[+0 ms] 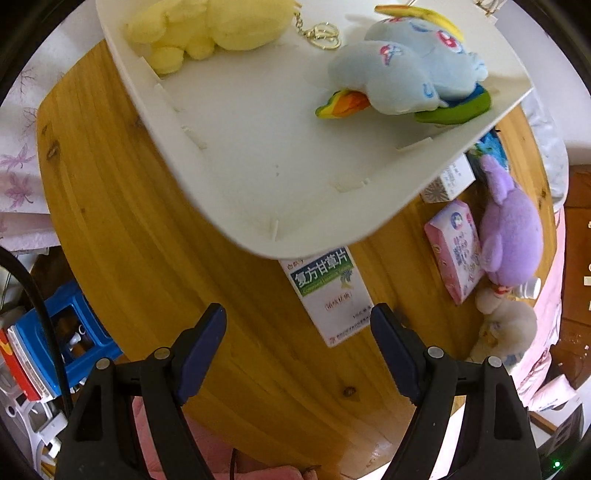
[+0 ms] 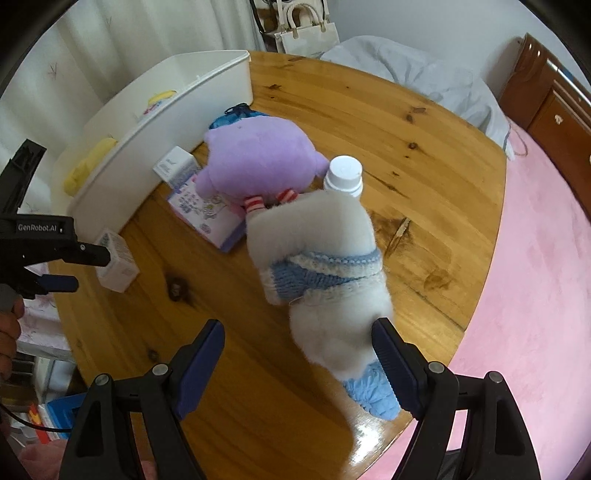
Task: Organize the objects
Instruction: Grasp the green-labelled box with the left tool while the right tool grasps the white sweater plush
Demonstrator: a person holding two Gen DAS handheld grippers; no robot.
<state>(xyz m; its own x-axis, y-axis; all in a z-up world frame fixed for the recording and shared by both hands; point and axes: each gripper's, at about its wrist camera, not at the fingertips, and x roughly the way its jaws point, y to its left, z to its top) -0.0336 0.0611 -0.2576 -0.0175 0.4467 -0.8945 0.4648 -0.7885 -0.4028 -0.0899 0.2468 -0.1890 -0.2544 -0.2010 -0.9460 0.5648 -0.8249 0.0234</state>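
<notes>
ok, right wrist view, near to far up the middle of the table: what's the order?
White plush in a blue knit sweater → white-capped bottle beside the purple plush → far table edge → grey bedding.

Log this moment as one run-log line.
left gripper: jaws open, empty, over table | right gripper: jaws open, over white plush | bin: yellow plush, blue pony
</notes>
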